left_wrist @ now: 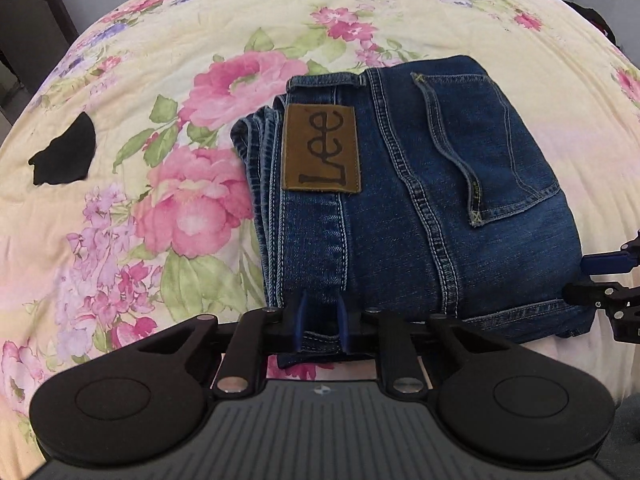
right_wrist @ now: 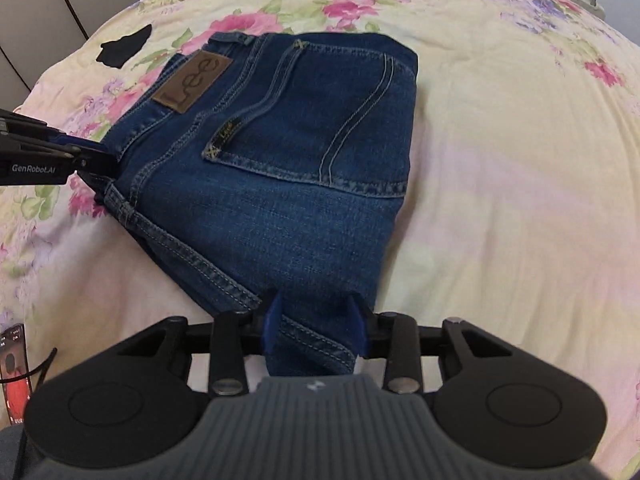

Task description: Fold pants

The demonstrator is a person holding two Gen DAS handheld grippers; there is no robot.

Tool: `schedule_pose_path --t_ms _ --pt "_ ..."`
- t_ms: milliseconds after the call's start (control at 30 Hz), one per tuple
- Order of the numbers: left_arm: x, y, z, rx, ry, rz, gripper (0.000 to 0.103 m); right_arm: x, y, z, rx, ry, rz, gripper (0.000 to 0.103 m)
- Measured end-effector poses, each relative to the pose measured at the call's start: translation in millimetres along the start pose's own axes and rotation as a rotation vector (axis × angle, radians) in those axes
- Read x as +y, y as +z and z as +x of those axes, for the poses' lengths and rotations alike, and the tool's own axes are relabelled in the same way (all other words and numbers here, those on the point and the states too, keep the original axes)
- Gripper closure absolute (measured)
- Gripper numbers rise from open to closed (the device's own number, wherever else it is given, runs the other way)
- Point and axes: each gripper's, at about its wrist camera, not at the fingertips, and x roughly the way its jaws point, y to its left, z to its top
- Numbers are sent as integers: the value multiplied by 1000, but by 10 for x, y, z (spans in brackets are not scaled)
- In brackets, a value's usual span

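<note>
The blue jeans [left_wrist: 420,200] lie folded into a compact stack on the flowered bedspread, back pocket and brown Lee patch [left_wrist: 322,148] facing up. My left gripper [left_wrist: 322,326] is shut on the near edge of the stack by the waistband side. My right gripper [right_wrist: 316,326] is shut on the near corner of the jeans [right_wrist: 288,152] at the hem side. The right gripper also shows at the right edge of the left wrist view [left_wrist: 604,280], and the left gripper shows at the left of the right wrist view [right_wrist: 86,160].
The bedspread [left_wrist: 160,240] covers the whole bed. A black patch [left_wrist: 64,156] lies on it to the left of the jeans. A phone [right_wrist: 14,364] with a cable lies at the near left edge in the right wrist view. Dark furniture stands beyond the bed's far left.
</note>
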Motion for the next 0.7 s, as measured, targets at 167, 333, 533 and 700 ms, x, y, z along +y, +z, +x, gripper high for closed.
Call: schedule_pose_path --t_ms 167,333,533,700 --pt "-37 -43 222 34 -1 12 82 -26 -41 195 44 11 -4 71" --pt "-42 -22 167 41 -3 20 83 -75 -91 327 54 21 -9 72" --pt "165 162 -333 -96 -96 -25 82 -251 25 -13 1 50 7 74" --pt "292 356 -152 -141 -84 -117 82 -360 299 -186 -138 62 32 79"
